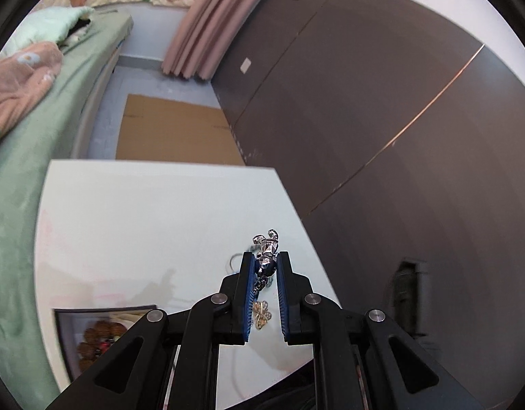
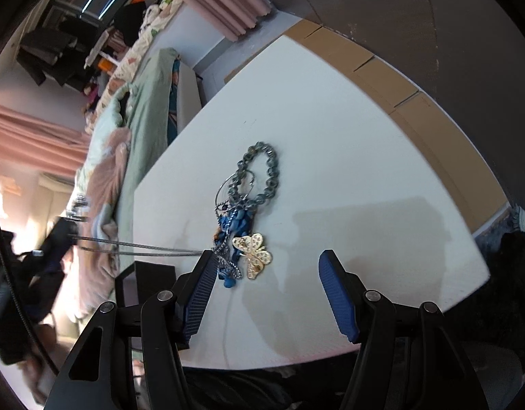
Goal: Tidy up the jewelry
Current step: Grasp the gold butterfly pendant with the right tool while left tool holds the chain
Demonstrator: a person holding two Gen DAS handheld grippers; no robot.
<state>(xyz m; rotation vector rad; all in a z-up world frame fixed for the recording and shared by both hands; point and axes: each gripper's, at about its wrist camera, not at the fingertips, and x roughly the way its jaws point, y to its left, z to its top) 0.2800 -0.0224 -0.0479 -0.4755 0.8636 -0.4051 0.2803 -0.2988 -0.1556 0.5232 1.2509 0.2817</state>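
My left tongs (image 1: 266,266) are pinching a silver jewelry piece (image 1: 267,244): its faceted links stick out past the tips toward 12 o'clock, and a thin chain hangs down between the blue pads. Below them in the left wrist view lies a gold butterfly brooch (image 1: 261,314) on the white desk (image 1: 143,222). The desk's far edge runs across at 12 o'clock, with a cardboard sheet (image 1: 175,130) on the floor beyond it. Its right edge slants from 1 toward 5 o'clock, hard against a dark wall panel (image 1: 382,119), so there is no room on that side. At 8 o'clock a dark tray (image 1: 62,335) holding brown beads sits at the desk's left edge, and a bed with a green cover (image 1: 40,143) runs alongside.

My right tongs (image 2: 267,273) are spread wide with nothing between the pads, hovering over the near part of the desk. Just ahead at 12 o'clock is the jewelry heap: a grey-green bead bracelet (image 2: 262,177) farthest away, blue beads (image 2: 235,225) tangled with wire hoops in the middle, the gold brooch nearest. A silver chain (image 2: 136,249) stretches taut from the heap out past the desk's left edge at 9 o'clock. The desk surface from 1 to 4 o'clock is bare and open.
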